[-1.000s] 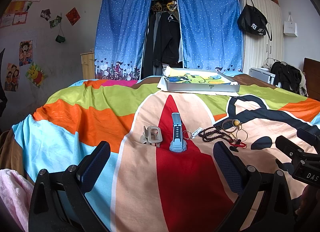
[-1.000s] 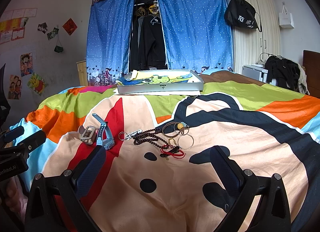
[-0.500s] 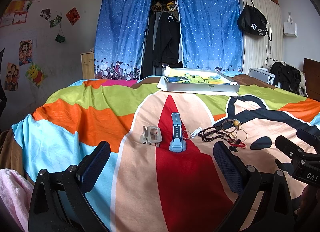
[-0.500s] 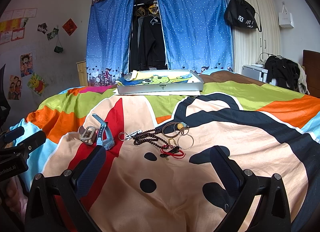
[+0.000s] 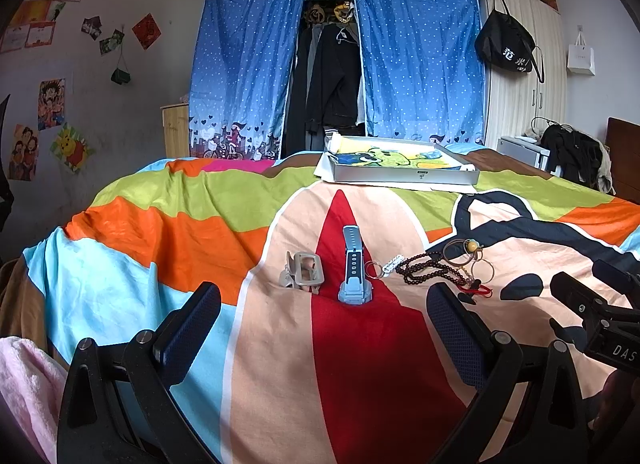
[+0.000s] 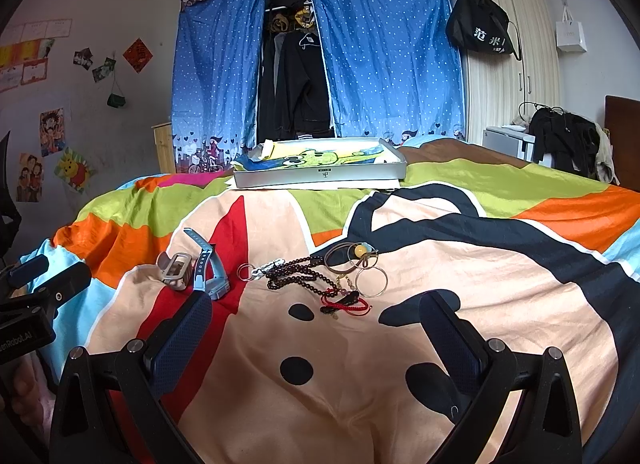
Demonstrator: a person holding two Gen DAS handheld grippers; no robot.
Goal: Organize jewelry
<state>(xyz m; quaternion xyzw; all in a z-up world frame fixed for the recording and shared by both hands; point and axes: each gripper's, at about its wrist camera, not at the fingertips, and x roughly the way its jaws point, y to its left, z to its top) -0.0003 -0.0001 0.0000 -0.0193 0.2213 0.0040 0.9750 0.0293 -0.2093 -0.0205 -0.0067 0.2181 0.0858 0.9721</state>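
On the bright bedspread lies a row of jewelry: a grey clasp piece (image 5: pixel 302 274), a light blue watch (image 5: pixel 354 264), a key ring (image 5: pixel 374 268), a dark bead string (image 5: pixel 428 272), thin bangles (image 5: pixel 466 254) and a red cord bracelet (image 5: pixel 478 290). The same items show in the right wrist view: clasp (image 6: pixel 174 270), watch (image 6: pixel 208 264), beads (image 6: pixel 298 274), bangles (image 6: pixel 362 264), red cord (image 6: pixel 346 304). My left gripper (image 5: pixel 324 316) hovers open just short of the watch. My right gripper (image 6: pixel 316 322) hovers open just short of the red cord. A shallow grey tray (image 5: pixel 404 176) lies farther back.
The tray (image 6: pixel 320 177) holds a cartoon-print sheet. Blue curtains (image 5: pixel 416 55) and a wardrobe stand behind the bed. A pink towel (image 5: pixel 24 384) lies at the near left. Each gripper's body shows at the other view's edge.
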